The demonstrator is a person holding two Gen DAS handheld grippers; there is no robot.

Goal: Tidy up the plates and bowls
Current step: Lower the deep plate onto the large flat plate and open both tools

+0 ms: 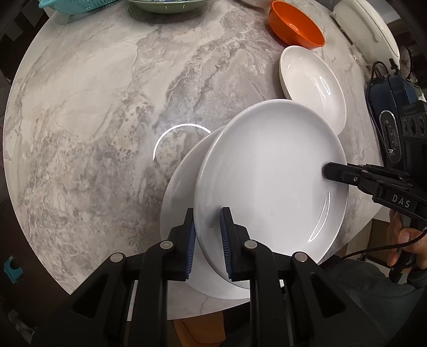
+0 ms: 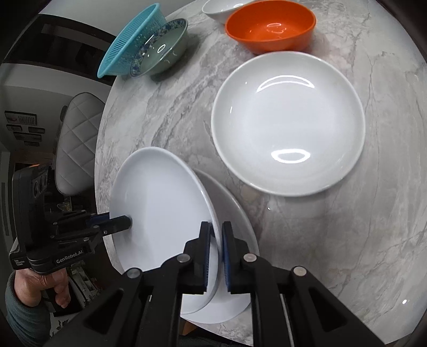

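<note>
**A:** Lighting's bright and even from overhead. There's ring-shaped glare on the marble table [image 1: 106, 106], plus arc highlights on the flat white plate [image 2: 288, 122] and orange bowl [image 2: 269, 26].

**B:** Yep, shadows are soft. Heavy fisheye bending with black corners, and the held plate [image 1: 267, 173] looks slightly washed out. The centre's pretty sharp.

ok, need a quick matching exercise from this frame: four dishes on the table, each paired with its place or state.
Things:
1. held white plate
2. orange bowl
3. green bowl
4. flat white plate

Places/states:
A. leaning against the teal colander
B. lying under the tilted one, at the near table edge
C. tilted, rim clamped by both the left gripper and the right gripper
D. upright at the far side, beside a small white bowl

Pairs: 1-C, 2-D, 3-A, 4-B
</note>
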